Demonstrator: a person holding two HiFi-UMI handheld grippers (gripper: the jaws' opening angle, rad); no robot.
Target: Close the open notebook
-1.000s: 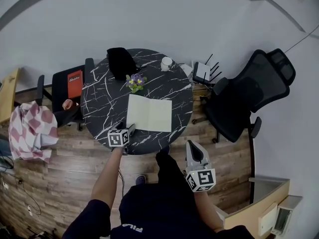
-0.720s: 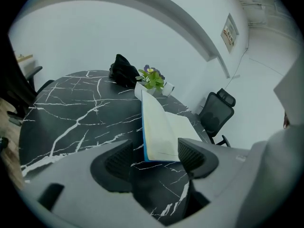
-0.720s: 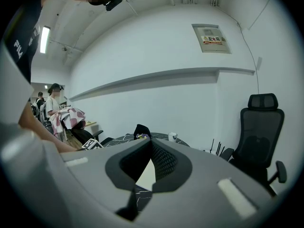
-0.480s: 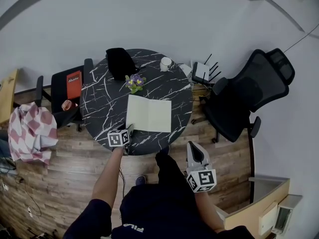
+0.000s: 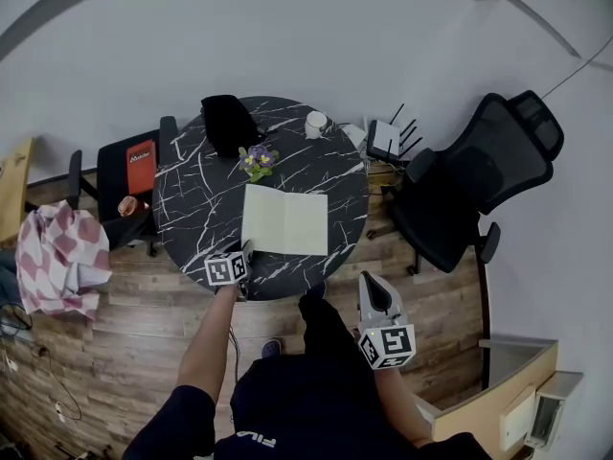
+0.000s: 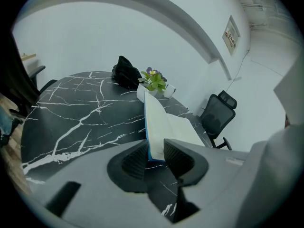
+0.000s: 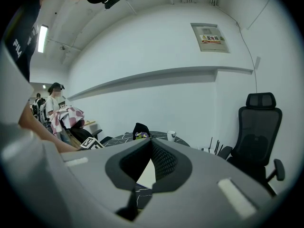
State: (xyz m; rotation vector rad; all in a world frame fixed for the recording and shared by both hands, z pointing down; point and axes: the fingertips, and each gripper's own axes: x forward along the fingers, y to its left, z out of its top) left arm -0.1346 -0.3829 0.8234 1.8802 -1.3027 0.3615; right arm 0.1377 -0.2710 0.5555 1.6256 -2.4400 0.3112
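Note:
The open notebook (image 5: 284,220) lies with cream pages up on the round black marble table (image 5: 201,199). My left gripper (image 5: 247,249) is at its near left corner. In the left gripper view the jaws are closing, and the blue-edged left cover and pages (image 6: 151,127) stand between the pads, lifted off the table; the right page (image 6: 183,131) lies flat. My left gripper (image 6: 155,148) grips that edge. My right gripper (image 5: 370,284) hangs off the table near my body, shut and holding nothing, its tips meeting (image 7: 151,140).
A potted purple flower (image 5: 259,158), a black bag (image 5: 225,121) and a white cup (image 5: 316,123) stand on the table's far side. A black office chair (image 5: 469,180) is to the right. A chair with a red book (image 5: 141,161) and a checked cloth (image 5: 62,247) are to the left.
The left gripper has stayed at the notebook's near left corner while its jaws have drawn together. The right gripper has not moved.

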